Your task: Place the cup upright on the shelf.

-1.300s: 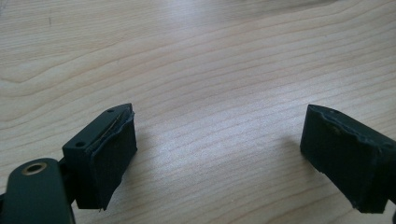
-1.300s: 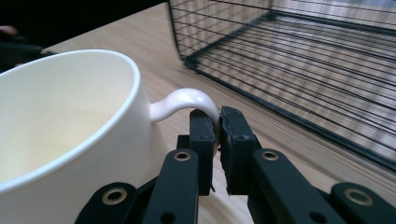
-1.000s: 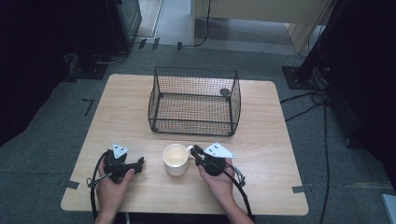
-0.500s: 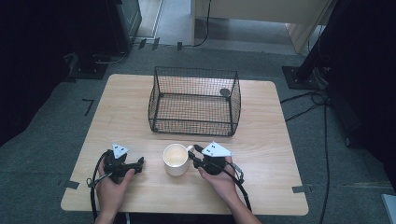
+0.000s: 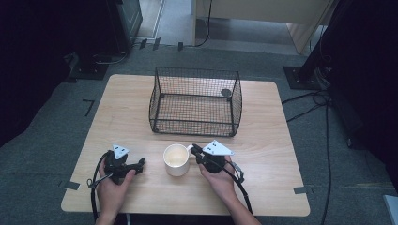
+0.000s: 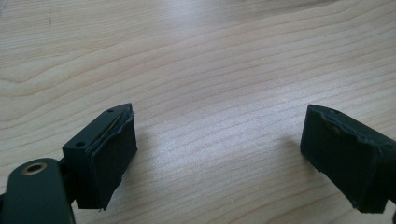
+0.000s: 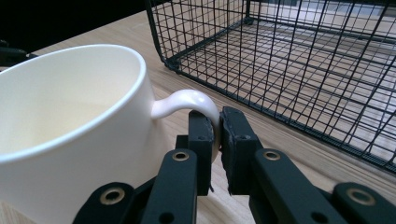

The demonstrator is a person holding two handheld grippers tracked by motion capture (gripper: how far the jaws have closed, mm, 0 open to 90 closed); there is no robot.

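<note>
With our right tongs (image 7: 217,135) pinching the handle of the white mug (image 5: 176,159) at lower centre of the desk (image 5: 272,140), we lift straight up, keeping it level. Our left tongs (image 6: 219,154) rest spread and empty at lower left; the wire basket (image 5: 195,101) lies just above.

The right gripper (image 5: 194,151) lies low over the tabletop (image 5: 267,140) with its tips at the handle side of a cream mug (image 5: 176,159), the jaws drawn close together after closing further just now. Straight ahead of this gripper, a little apart, stands a black wire basket (image 5: 196,101). The left gripper (image 5: 139,164) rests on the far side of the mug, pointing toward it without touching, with a hand (image 5: 112,185) behind it.
</note>
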